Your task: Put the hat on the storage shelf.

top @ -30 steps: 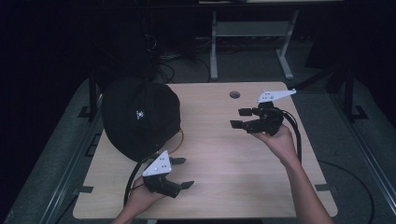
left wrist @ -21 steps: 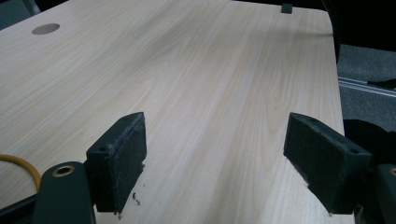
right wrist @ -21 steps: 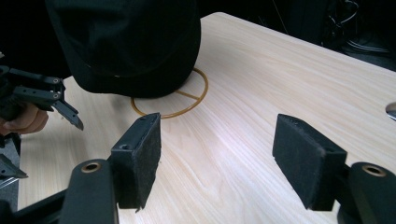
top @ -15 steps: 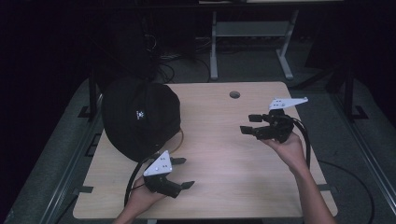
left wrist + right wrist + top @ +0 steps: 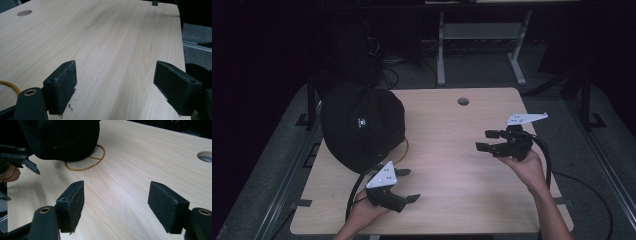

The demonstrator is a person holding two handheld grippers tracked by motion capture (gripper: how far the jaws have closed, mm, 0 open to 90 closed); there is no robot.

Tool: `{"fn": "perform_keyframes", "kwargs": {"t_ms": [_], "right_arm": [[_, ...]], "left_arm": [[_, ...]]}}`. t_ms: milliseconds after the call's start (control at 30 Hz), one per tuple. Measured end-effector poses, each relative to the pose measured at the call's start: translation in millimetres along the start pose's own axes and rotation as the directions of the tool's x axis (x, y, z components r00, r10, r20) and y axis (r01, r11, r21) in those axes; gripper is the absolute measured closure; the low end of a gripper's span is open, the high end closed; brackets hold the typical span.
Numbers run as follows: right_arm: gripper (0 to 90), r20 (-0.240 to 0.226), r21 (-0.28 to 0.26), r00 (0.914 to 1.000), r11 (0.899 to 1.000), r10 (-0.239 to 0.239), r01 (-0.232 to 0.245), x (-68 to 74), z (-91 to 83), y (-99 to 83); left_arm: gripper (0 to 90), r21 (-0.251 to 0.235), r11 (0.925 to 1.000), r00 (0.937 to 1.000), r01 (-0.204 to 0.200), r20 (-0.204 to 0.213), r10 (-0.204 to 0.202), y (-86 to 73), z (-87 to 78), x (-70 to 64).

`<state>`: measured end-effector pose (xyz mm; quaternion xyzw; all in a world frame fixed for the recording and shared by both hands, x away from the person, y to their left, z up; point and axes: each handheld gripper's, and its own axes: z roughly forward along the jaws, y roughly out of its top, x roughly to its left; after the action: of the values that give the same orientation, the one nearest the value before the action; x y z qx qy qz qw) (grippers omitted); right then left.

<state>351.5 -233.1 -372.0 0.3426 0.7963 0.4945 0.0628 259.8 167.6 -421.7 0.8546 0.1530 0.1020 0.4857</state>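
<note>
Foam-faced pads (image 5: 63,86) on the left gripper (image 5: 404,186) stand well apart, blocky and black, their rough inner faces frayed at the edges, with nothing between them but bare wood. A person's hand (image 5: 362,212) holds that gripper low over the near left part of the table (image 5: 452,150), and a flat grey three-cornered plate sits on top of it. Ahead of its fingers runs pale laminate with a fine straight grain, smooth and lightly glossy.

The right gripper (image 5: 488,140) hangs over the right part of the table, its jaws likewise spread wide and released, gripping nothing. Its pads (image 5: 71,205) are the same dark, coarse rectangular blocks, carried on rounded black arms with brass-ringed holes.

Beyond the right gripper's fingers, and just behind the left gripper, lies a thin yellow wire ring (image 5: 86,162) with a cross spoke, flat on the wood. A black cap (image 5: 362,125) of soft matte cloth, domed and bearing a small white mark, rests partly on that ring. Farther off, near the far edge, a round cable hole (image 5: 463,101) is cut through the tabletop.
</note>
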Motion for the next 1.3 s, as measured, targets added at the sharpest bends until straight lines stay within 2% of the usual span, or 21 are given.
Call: {"fn": "perform_keyframes", "kwargs": {"t_ms": [233, 967, 1300], "right_arm": [[28.5, 0.007, -0.004, 0.9998, 1.000, 0.016, -0.016, -1.9, -3.4, -12.7], [27.4, 0.036, -0.011, 0.9968, 0.997, 0.072, -0.072, -6.8, -25.9, -58.8], [27.1, 0.046, -0.006, 0.9955, 0.997, 0.083, -0.082, -5.3, -34.2, -79.6]], "left_arm": [[17.0, 0.010, 0.9998, 0.9999, 0.016, 0.007, -0.016, -0.2, 1.4, 0.3], [16.8, 0.027, 0.9995, 0.9999, 0.014, 0.000, -0.014, -0.3, 3.5, -1.8], [16.8, 0.035, 0.9992, 0.9998, 0.018, 0.004, -0.018, -1.4, 5.7, -1.7]]}}
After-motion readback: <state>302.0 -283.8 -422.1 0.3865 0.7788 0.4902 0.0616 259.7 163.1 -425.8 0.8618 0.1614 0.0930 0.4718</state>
